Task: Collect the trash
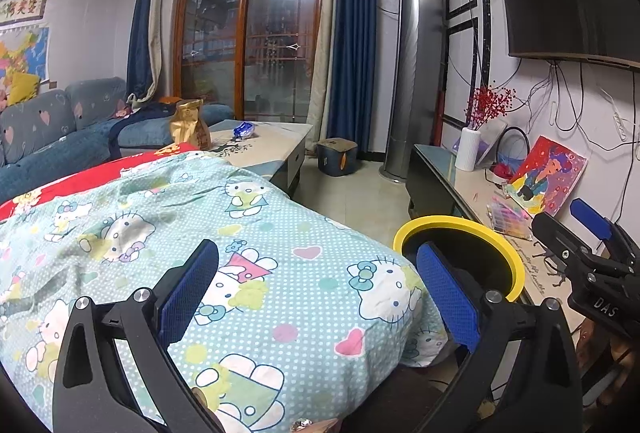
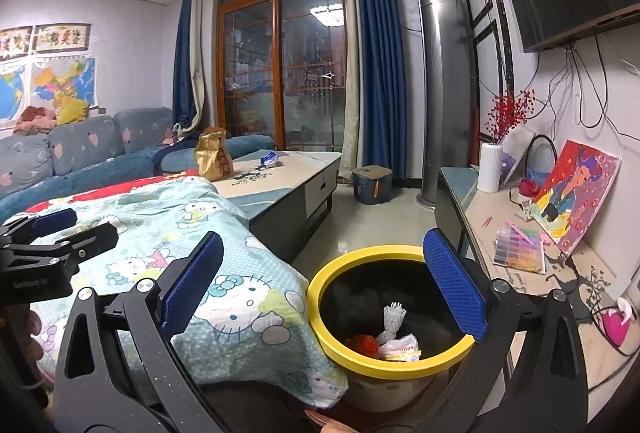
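My right gripper (image 2: 320, 281) hangs right over the bin (image 2: 320, 317), with its blue pads (image 2: 454, 285) spread wide apart. Nothing sits between them. I think it is here because this is the spot where trash gets let go, and the wide gap fits a drop that is done.

My left gripper (image 1: 316, 297) is spread wide too, and it holds nothing. It hovers over the cartoon-cat blanket (image 1: 256, 241), which covers something low just beside the bin. I can see no trash on the blanket.

The bin has a yellow rim and stands on the floor between the blanket and the TV bench (image 2: 516, 233). I think it stands there so both grippers can reach it. Inside lie a white foam net (image 2: 393, 317), something red (image 2: 364, 344) and a white wrapper (image 2: 400, 347).

Farther off is the coffee table (image 2: 288, 177). On it stands a gold paper bag (image 2: 213, 158), upright, and a small blue and white wrapper (image 2: 269, 158) lies near it. Both are well apart from my grippers. I think these are the trash left to collect, though I cannot tell if the bag is empty. The wrapper looks light and crinkly, so it should be easy to pinch.
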### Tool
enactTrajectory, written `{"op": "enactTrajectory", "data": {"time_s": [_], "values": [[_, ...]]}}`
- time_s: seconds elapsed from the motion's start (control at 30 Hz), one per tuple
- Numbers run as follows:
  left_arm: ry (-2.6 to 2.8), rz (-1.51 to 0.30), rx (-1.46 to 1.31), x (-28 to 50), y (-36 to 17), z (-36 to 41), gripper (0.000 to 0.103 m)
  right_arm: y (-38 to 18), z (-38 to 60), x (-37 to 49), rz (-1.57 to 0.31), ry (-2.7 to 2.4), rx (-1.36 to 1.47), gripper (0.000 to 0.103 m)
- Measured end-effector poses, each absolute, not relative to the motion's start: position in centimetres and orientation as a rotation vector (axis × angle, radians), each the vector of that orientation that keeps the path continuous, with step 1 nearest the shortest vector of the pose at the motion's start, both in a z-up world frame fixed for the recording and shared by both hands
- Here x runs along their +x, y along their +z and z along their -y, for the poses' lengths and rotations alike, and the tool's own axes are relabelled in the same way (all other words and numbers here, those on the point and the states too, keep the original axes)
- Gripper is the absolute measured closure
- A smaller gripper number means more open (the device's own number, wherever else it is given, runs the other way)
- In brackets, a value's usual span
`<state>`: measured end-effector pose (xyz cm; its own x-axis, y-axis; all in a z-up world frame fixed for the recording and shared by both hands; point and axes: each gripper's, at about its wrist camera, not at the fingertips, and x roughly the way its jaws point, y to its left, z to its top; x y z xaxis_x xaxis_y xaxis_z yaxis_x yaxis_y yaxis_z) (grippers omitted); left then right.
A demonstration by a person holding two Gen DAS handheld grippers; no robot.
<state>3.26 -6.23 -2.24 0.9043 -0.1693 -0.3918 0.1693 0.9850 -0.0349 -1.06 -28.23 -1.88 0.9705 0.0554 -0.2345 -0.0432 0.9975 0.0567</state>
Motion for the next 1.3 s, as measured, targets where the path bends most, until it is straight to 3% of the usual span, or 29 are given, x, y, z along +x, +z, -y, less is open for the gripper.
{"op": "enactTrajectory", "data": {"time_s": [1.3], "values": [[-0.183, -0.421, -0.005, 3.4, -2.33, 6.14, 0.006, -2.25, 28.61, -0.66, -0.26, 0.046, 0.067, 0.011]]}}
